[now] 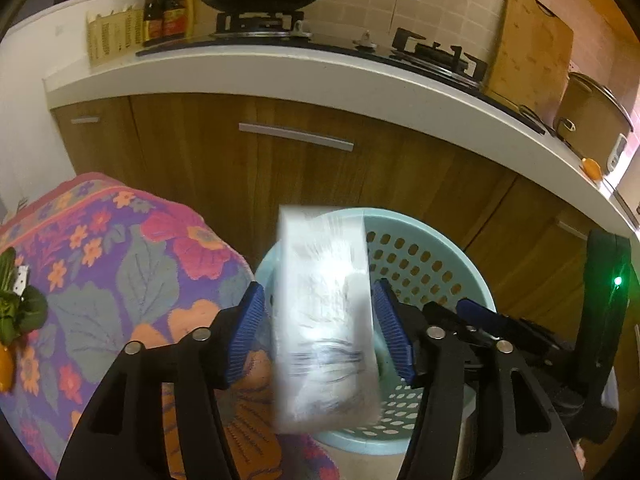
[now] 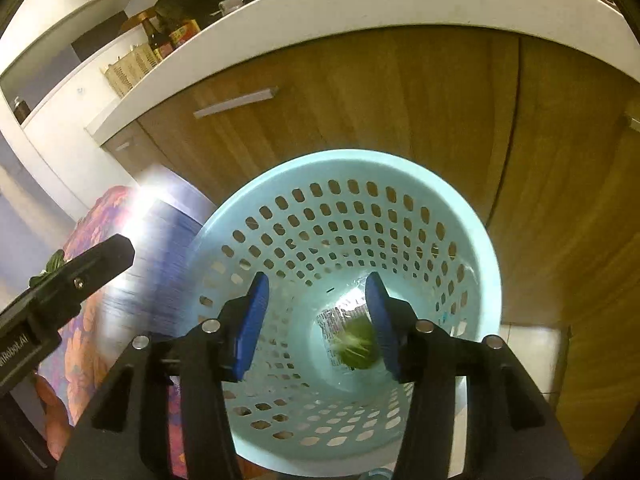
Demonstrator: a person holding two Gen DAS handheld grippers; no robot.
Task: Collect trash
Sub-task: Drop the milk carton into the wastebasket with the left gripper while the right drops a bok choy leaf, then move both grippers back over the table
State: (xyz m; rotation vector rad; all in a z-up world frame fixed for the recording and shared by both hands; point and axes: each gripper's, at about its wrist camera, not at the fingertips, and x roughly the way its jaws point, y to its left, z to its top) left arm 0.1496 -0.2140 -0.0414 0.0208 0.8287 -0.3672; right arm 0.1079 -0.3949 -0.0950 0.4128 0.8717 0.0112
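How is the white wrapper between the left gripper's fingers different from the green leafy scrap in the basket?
The white wrapper is pale, long and flat; the green leafy scrap is green, small and rounded. The wrapper shows blurred between the open left gripper fingers, above the blue basket; the scrap lies at the basket's bottom beside a printed packet, seen past the open, empty right gripper. Both look like trash.
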